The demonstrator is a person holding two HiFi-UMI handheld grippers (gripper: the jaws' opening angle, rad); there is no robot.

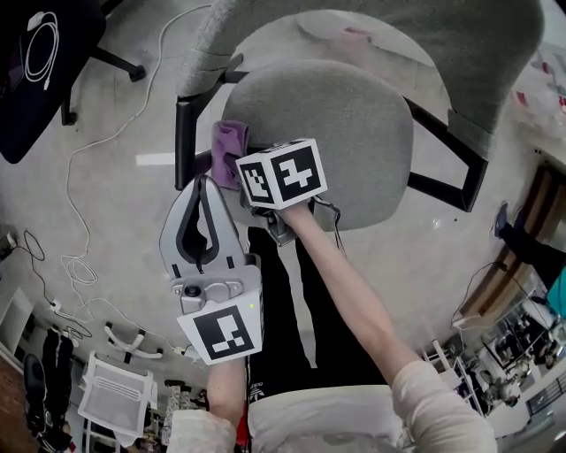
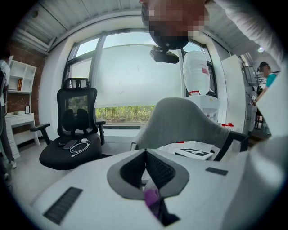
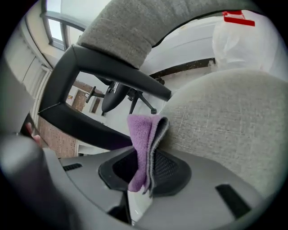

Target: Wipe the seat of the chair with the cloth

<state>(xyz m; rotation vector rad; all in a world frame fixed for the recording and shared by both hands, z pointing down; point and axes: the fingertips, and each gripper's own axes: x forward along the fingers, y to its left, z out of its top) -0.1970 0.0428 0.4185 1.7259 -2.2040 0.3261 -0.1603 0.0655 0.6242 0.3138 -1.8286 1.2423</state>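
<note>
The grey fabric chair seat [image 1: 345,124] lies ahead of me, its backrest [image 1: 371,26] beyond it. A purple cloth [image 1: 228,149] rests at the seat's left edge, beside the black armrest [image 1: 183,133]. My right gripper [image 3: 150,148] is shut on the cloth [image 3: 143,134], which stands up folded between the jaws and touches the seat [image 3: 225,121]. That gripper's marker cube [image 1: 281,174] hides its fingertips in the head view. My left gripper [image 1: 205,184] hangs just off the seat's near left edge, jaws shut and holding nothing [image 2: 145,152]. A purple sliver shows low between them.
A black office chair [image 1: 35,62] stands at the far left with a white cable and a phone on its seat [image 2: 74,146]. A white cord [image 1: 88,212] trails over the floor. A white rack [image 1: 106,394] lies at the bottom left. My black trouser legs [image 1: 283,301] stand against the seat's front.
</note>
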